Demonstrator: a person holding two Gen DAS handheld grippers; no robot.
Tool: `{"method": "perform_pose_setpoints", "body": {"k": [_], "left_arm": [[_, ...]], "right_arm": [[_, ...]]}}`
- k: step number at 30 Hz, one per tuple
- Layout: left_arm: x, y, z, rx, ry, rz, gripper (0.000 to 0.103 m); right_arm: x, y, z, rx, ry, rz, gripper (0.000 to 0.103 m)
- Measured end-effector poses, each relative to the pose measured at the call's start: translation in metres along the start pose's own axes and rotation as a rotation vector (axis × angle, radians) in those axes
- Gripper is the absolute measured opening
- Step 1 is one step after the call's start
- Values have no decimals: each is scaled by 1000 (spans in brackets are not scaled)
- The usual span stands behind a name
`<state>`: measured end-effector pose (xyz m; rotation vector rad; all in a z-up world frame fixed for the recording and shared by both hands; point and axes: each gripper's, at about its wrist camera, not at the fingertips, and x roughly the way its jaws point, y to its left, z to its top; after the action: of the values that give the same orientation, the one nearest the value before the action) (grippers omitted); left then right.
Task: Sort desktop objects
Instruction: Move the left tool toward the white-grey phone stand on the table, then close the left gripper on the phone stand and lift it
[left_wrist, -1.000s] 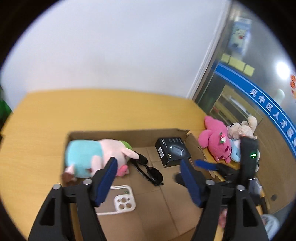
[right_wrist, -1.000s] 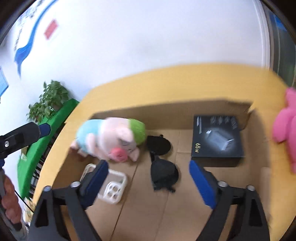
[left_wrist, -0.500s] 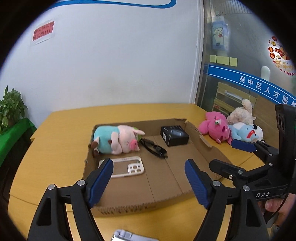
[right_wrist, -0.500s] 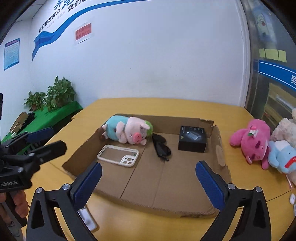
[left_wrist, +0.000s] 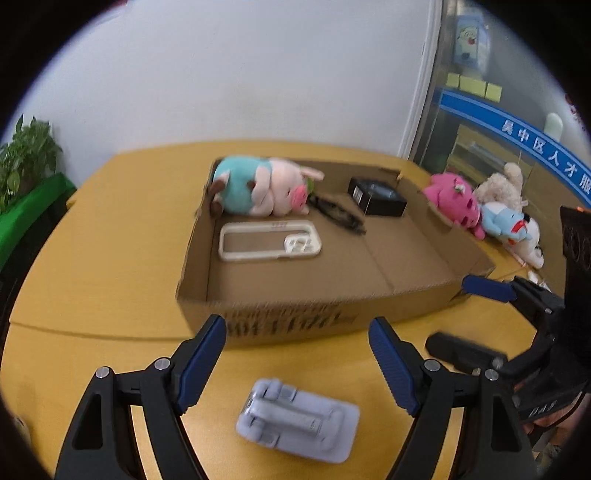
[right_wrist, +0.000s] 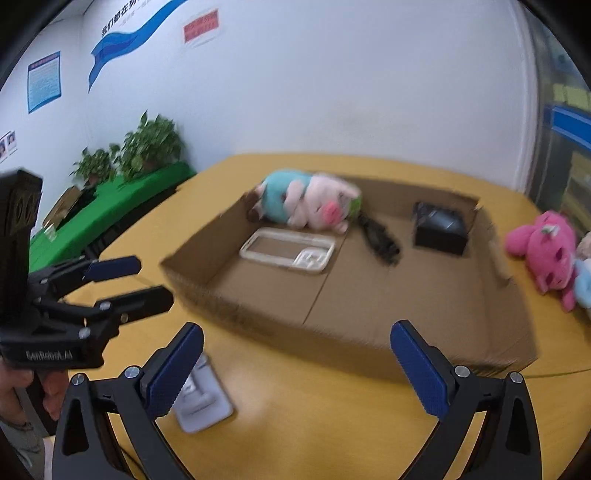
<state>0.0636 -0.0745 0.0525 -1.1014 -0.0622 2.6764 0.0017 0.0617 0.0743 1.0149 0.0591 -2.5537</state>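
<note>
A shallow cardboard box (left_wrist: 295, 317) (right_wrist: 258, 314) on the yellow table holds a pig plush (left_wrist: 262, 190) (right_wrist: 310, 203), a white phone case (left_wrist: 267, 242) (right_wrist: 288, 249), black sunglasses (left_wrist: 340, 216) (right_wrist: 380, 240) and a black box (left_wrist: 376, 195) (right_wrist: 439, 230). A grey folded phone stand (left_wrist: 299, 419) (right_wrist: 201, 402) lies on the table in front of the box. My left gripper (left_wrist: 297, 354) (right_wrist: 125, 280) is open and empty just above the stand. My right gripper (right_wrist: 295, 363) (left_wrist: 465, 314) is open and empty to its right.
A pink plush (left_wrist: 452, 197) (right_wrist: 543, 251), a beige plush (left_wrist: 498, 186) and a blue-and-white plush (left_wrist: 513, 229) lie on the table right of the box. Potted plants (right_wrist: 147, 147) on a green-covered side table (right_wrist: 110, 206) stand at the left.
Both grippers have pulled back out of the box toward the table's near edge. The grey phone stand has come into view below the left gripper. Both stay open.
</note>
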Motion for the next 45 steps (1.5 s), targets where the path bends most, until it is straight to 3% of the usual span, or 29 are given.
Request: {"method": "perform_pose_setpoints", "body": {"k": [5,7,10,15,17,19,21,26,29,34,36,37,38,42,45], "left_arm": [[25,27,-31,-29,129,-13,80],[35,34,-42,-31,177,-25,80],[45,36,-56,-21,234,-47,79],[49,36,-70,-9,268,-88,76],[51,36,-74,-45,289,-147,65],[53,28,-79,-20,317,-121,57],[53,19,-80,-4,310,-104,56],[53,10,-82,-61,337,-162,56],[55,12,-80,-117,358,-202,56],[59,18,-77,-166,341,-173,56],[60,13,-77,-147,336,-174,50],[60,11,-77,-136,333,-156,43],[60,11,-77,-130,329,-136,42],[59,15,-78,-165,321,-145,36],[58,7,-77,-135,318,-126,34]], "right_arm": [[53,22,-44,-1,173,128,99],[66,32,-57,-16,218,165,93],[81,49,-70,-73,269,169,89],[82,64,-81,-142,275,173,83],[79,61,-82,-141,279,187,76],[75,52,-83,-133,281,180,73],[71,39,-82,-109,284,157,71],[65,0,-80,-1,305,118,68],[59,-7,-77,44,298,173,68],[67,6,-78,23,303,177,66],[71,12,-75,-21,294,152,56],[72,12,-75,-15,296,176,46],[74,12,-74,1,299,204,39],[73,17,-75,-15,288,189,39],[71,14,-76,3,285,197,37]]}}
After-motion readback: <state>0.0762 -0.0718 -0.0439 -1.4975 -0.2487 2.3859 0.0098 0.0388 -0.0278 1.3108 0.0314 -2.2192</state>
